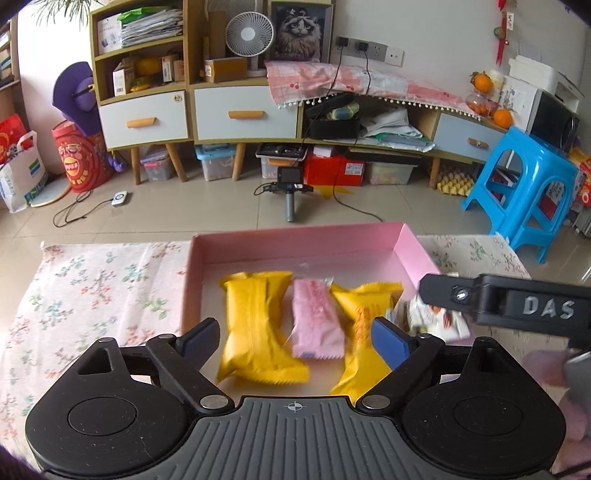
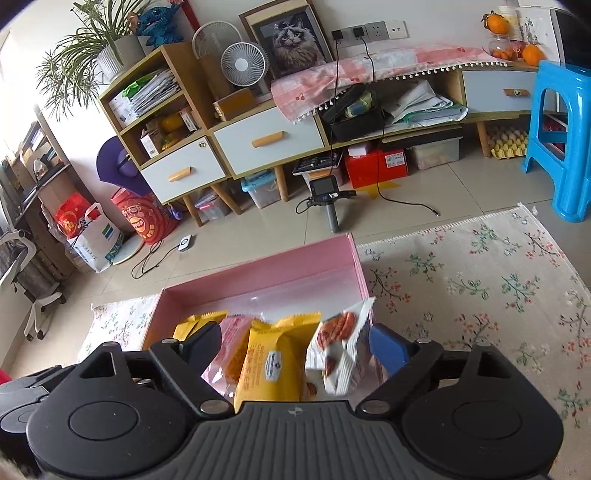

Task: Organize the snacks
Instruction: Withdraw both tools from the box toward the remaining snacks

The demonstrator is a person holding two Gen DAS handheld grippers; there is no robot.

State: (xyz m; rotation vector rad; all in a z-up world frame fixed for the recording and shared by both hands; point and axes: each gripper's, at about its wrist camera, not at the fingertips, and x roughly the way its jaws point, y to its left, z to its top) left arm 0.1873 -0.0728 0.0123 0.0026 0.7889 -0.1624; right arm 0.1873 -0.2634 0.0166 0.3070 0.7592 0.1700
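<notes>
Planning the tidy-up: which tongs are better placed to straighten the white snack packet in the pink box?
Probably the right tongs: the white packet stands tilted between their open jaws, while the left tongs frame the yellow and pink packets.

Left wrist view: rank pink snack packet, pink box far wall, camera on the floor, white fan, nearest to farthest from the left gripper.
1. Pink snack packet, between the left gripper fingers, inside the box.
2. Pink box far wall, just beyond the snacks.
3. Camera on the floor, past the table.
4. White fan, on the cabinet.
</notes>
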